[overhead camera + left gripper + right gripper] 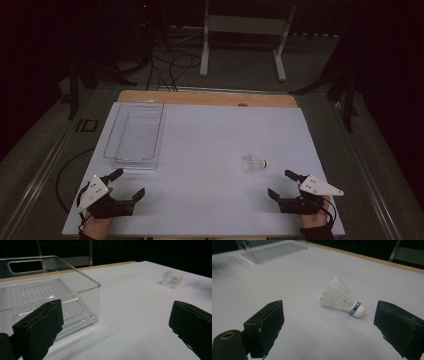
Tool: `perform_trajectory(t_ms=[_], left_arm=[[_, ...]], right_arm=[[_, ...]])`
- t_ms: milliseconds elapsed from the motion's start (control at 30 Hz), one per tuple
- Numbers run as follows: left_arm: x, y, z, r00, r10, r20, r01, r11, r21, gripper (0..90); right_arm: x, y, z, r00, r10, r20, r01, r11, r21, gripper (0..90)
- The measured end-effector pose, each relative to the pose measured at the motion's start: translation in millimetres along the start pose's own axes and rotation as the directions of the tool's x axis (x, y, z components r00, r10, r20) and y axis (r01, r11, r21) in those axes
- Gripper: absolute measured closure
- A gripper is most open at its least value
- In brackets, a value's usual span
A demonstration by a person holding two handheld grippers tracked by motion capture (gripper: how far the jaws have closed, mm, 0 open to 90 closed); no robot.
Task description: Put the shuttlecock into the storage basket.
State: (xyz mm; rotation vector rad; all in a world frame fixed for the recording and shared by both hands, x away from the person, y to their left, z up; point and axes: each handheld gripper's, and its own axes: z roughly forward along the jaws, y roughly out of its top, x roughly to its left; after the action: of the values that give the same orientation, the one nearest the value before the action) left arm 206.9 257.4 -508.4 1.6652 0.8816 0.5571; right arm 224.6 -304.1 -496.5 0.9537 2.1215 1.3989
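Note:
A white feather shuttlecock (255,163) lies on its side on the white table sheet, its cork tip pointing right. In the right gripper view the shuttlecock (343,300) rests a short way beyond the jaws, cork with a blue band toward the right jaw. My right gripper (282,184) stands open just below it at the table's front right, nothing between its jaws. A clear plastic bin (135,132) sits empty at the left. Below that bin my left gripper (129,183) is open and empty. In the left gripper view the bin (45,297) is close on the left.
The white sheet (205,145) covers a wooden table whose far edge (210,97) shows at the back. Beyond it stand a white frame (242,40) and floor cables (170,65). A person's hands hold both grippers at the front edge.

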Motion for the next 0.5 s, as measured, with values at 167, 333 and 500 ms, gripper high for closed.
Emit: perform_trajectory(t_ms=[167,333,500], left_arm=[[0.2,-0.2,-0.1,0.9999,0.006,0.014,-0.006,0.9997,-0.022,0.3],[1.4,-0.7,-0.9,1.0000,0.005,0.007,-0.005,0.9994,-0.035,0.3],[0.5,-0.5,-0.8,0.9999,0.010,0.011,-0.010,0.9993,-0.035,0.3]], right_arm=[[2.3,-0.2,0.6,0.9997,-0.020,0.013,0.020,1.000,0.011,9.5],[2.8,-0.3,0.7,0.9996,-0.025,0.010,0.025,1.000,0.010,9.5],[4.5,0.3,1.7,0.9994,-0.034,-0.002,0.034,0.999,0.023,9.5]])
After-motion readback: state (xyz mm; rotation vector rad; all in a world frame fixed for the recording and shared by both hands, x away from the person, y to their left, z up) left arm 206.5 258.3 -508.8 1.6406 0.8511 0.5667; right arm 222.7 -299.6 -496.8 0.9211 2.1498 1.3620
